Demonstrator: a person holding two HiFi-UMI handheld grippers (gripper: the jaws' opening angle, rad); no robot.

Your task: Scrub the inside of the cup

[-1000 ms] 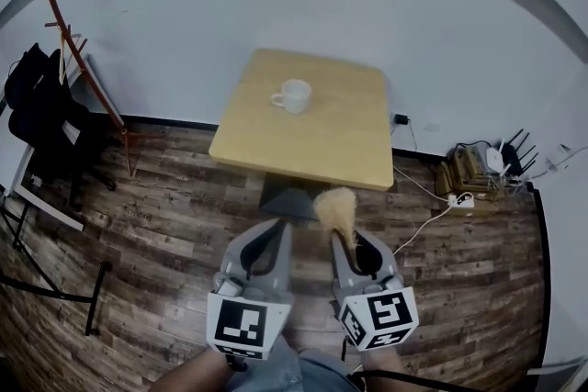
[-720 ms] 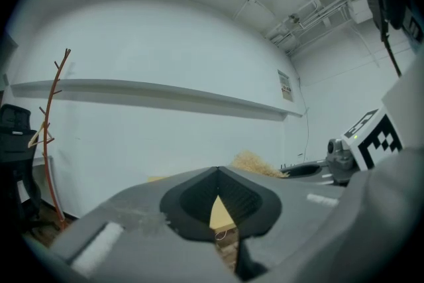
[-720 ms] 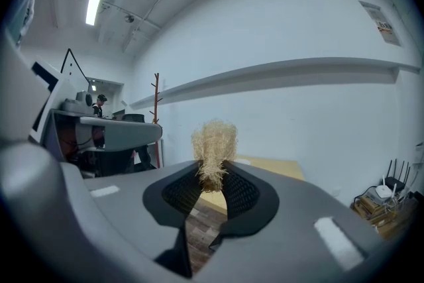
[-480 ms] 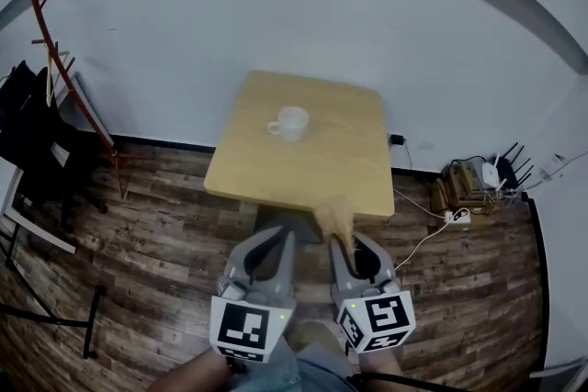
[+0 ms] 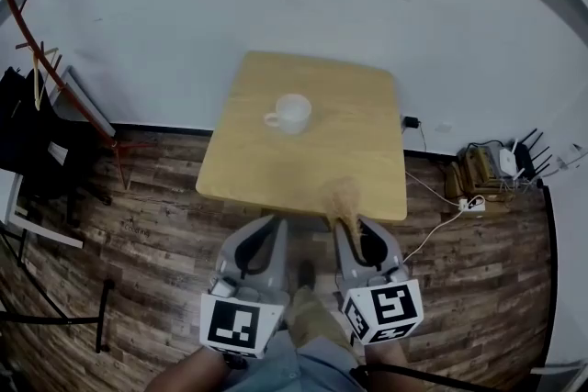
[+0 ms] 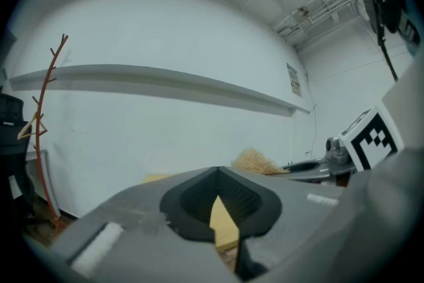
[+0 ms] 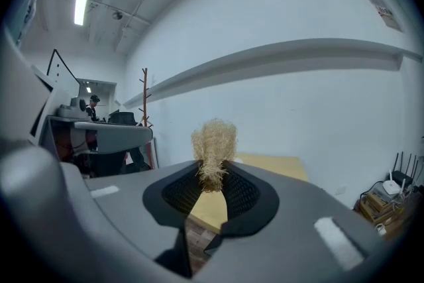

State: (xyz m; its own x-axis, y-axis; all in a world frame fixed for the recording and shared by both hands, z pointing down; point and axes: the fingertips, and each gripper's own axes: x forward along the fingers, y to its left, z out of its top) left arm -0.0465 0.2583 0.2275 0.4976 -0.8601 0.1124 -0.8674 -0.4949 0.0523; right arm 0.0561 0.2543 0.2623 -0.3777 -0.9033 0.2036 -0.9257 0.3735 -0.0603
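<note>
A white cup (image 5: 290,113) with its handle to the left stands on the square wooden table (image 5: 349,151), left of the middle. My right gripper (image 5: 352,227) is shut on a tuft of tan scrubbing fibre (image 5: 346,198), which sticks out past its tips over the table's near edge; the same tuft (image 7: 214,144) shows in the right gripper view, pinched between the jaws (image 7: 213,172). My left gripper (image 5: 273,227) is shut with nothing in it, just short of the table's near edge. The cup is far ahead of both grippers.
A white wall runs behind the table. A red coat stand (image 5: 55,60) with dark clothes is at the left. Cables, a power strip and a router (image 5: 491,170) lie on the wood floor at the right. The person's legs (image 5: 312,326) show below the grippers.
The view has come closer to the table; both grippers now reach its near edge, and the fibre tuft now overlaps the tabletop. Both grips are unchanged.
</note>
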